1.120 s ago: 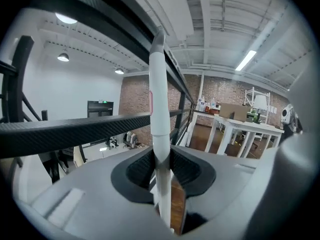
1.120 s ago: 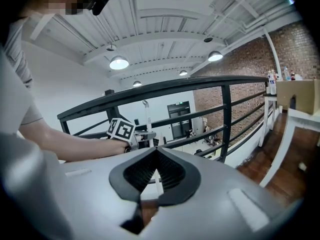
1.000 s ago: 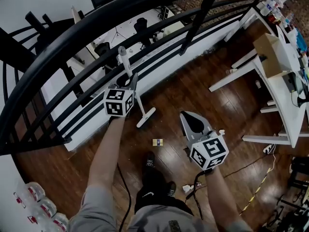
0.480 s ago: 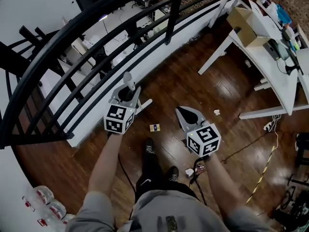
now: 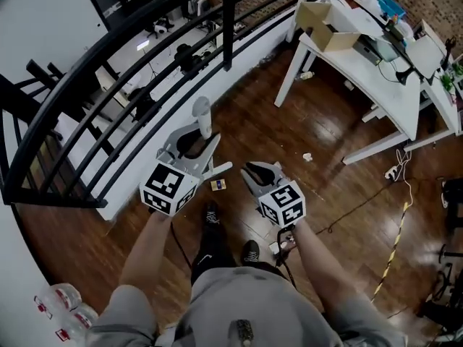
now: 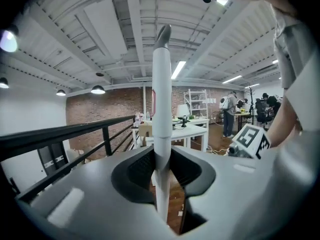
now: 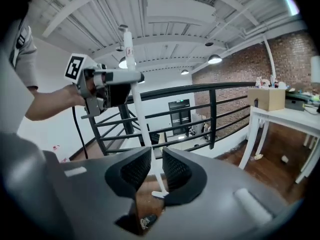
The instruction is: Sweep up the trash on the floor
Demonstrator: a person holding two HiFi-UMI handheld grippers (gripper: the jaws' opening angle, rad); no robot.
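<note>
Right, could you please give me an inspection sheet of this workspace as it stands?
Surface: glossy wooden floor.
Job's things: white broom handle; yellowish scrap and white scrap lie on the floor.
Clutter: cardboard box on white table.
Grippers: left tongs shut on the broom handle; right tongs have just been opening, nothing between.
Cables: striped cable and power strip on the floor.
Surroundings: black railing.

Head view: you look steeply down at the floor [image 5: 311, 121] from above. Left gripper view and right gripper view sit tight behind their own jaws, facing level-ish. All three catch the railing [image 5: 229, 27].
</note>
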